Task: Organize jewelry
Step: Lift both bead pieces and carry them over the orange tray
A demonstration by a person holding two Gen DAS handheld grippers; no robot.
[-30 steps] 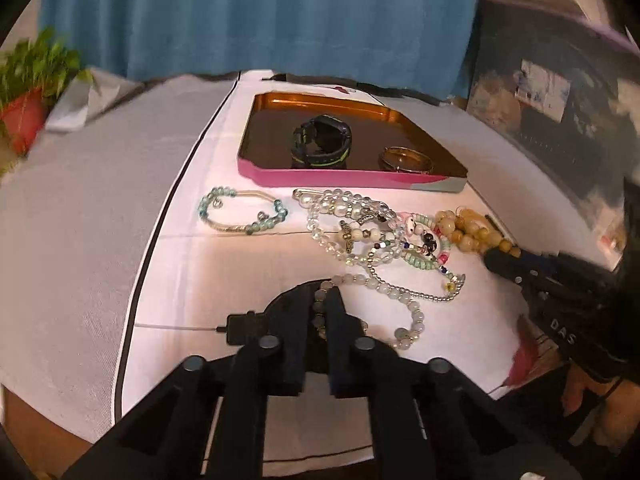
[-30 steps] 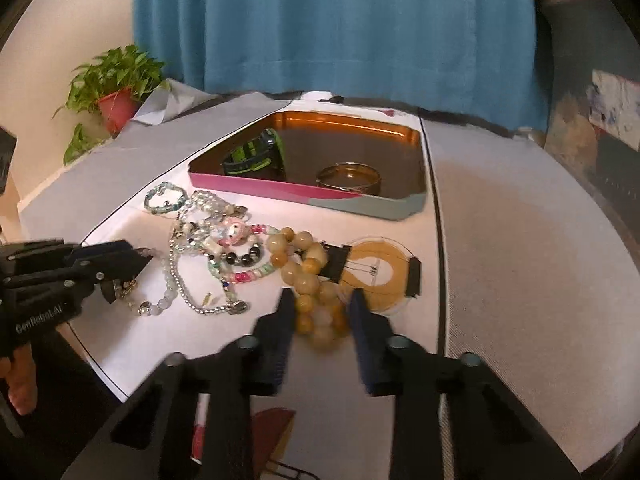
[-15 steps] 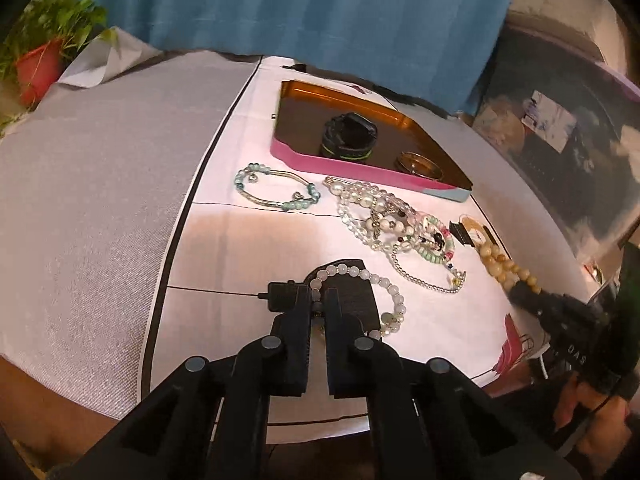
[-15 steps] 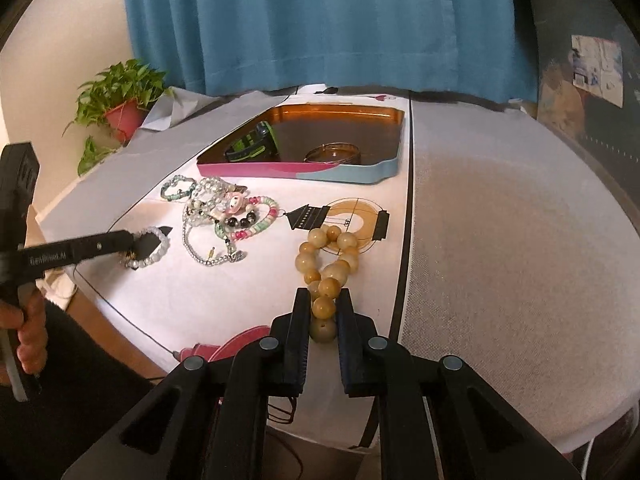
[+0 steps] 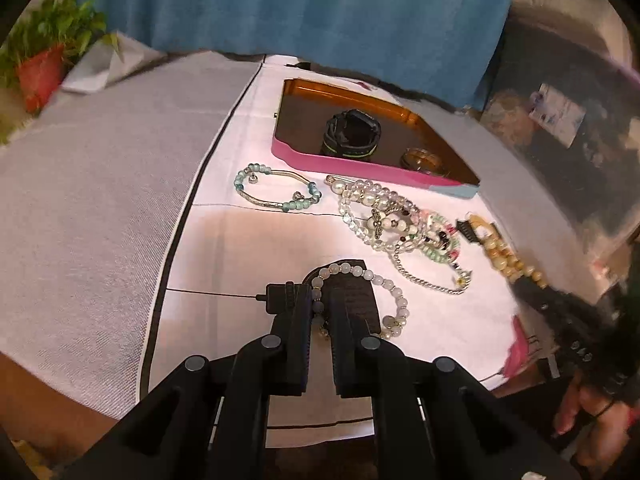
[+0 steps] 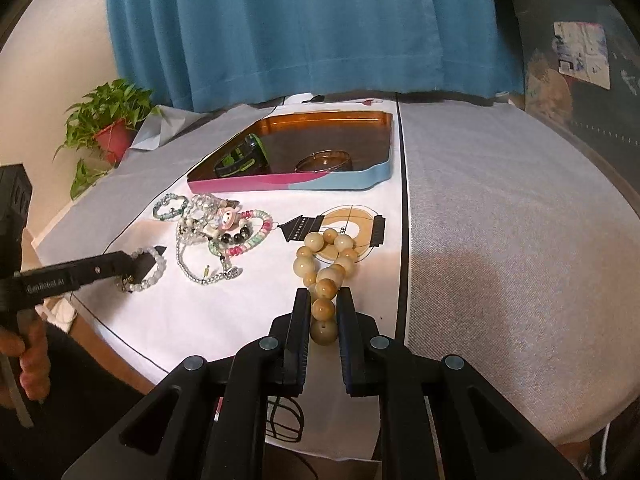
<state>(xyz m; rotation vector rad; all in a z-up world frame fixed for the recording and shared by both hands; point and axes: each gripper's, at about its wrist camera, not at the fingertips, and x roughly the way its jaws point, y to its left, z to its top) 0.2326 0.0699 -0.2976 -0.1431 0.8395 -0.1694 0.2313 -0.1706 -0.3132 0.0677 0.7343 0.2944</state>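
My left gripper (image 5: 319, 302) is shut on a pale grey-white bead bracelet (image 5: 394, 296), whose loop hangs right of the fingers; it also shows in the right wrist view (image 6: 154, 270). My right gripper (image 6: 324, 300) is shut on a chunky tan wooden-bead bracelet (image 6: 328, 256), which trails forward onto the white cloth. A pink and blue tin tray (image 5: 360, 168) at the back holds a black watch (image 5: 352, 132) and a gold bangle (image 5: 424, 160). A heap of mixed bead bracelets (image 5: 400, 220) and a turquoise bangle (image 5: 276, 192) lie in front of the tray.
A white cloth (image 5: 240, 256) with black lines covers the table, with grey fabric (image 6: 500, 220) on both sides. A potted plant (image 6: 108, 128) stands far left. A blue curtain (image 6: 300, 28) hangs behind. The table's front edge is just below both grippers.
Both grippers have lifted and drawn back from the heap, each pulling its bracelet clear. The right gripper closed on the wooden beads within the last second.
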